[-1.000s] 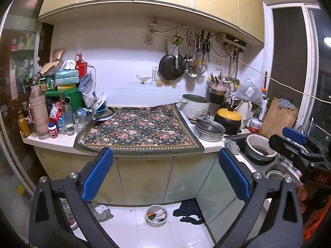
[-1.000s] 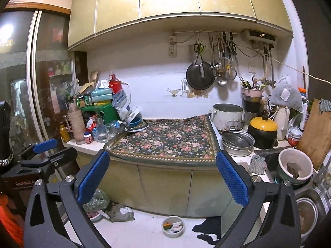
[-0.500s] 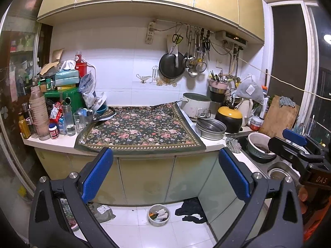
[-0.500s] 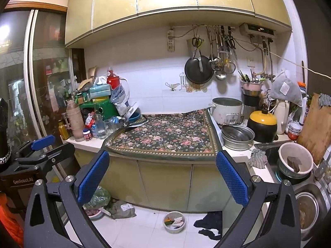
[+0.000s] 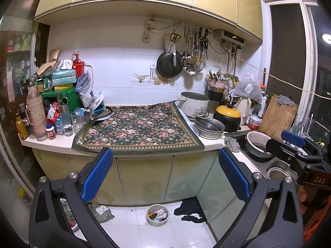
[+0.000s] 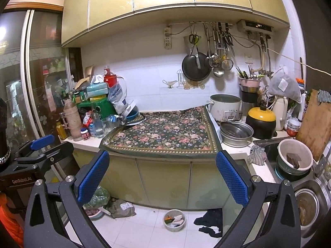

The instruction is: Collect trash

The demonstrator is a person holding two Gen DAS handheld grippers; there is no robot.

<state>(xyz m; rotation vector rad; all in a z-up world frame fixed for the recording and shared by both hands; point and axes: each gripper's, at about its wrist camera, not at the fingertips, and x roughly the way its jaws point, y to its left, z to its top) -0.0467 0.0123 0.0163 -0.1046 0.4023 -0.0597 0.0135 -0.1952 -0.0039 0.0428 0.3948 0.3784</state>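
A small white bowl of trash (image 5: 157, 214) (image 6: 174, 220) stands on the white floor tiles below the counter cabinets. A dark crumpled cloth (image 5: 190, 209) (image 6: 211, 220) lies right of it. A grey packet (image 5: 101, 211) (image 6: 122, 207) and a green bag (image 6: 97, 198) lie to its left. My left gripper (image 5: 165, 171) is open and empty, held in front of the cabinets. My right gripper (image 6: 162, 171) is open and empty too, to the right of the left one, and shows in the left wrist view (image 5: 289, 144).
A floral cloth (image 5: 138, 130) covers the counter. Bottles, jars and boxes (image 5: 55, 107) crowd its left end. A rice cooker (image 5: 195, 105), a metal pan (image 5: 209, 127) and a yellow-lidded pot (image 5: 227, 117) stand at the right. A sink (image 6: 306, 202) with bowls (image 6: 293, 159) is far right.
Both grippers have drifted slightly, so the counter sits a little higher and nearer in both views. Both stay open and empty.
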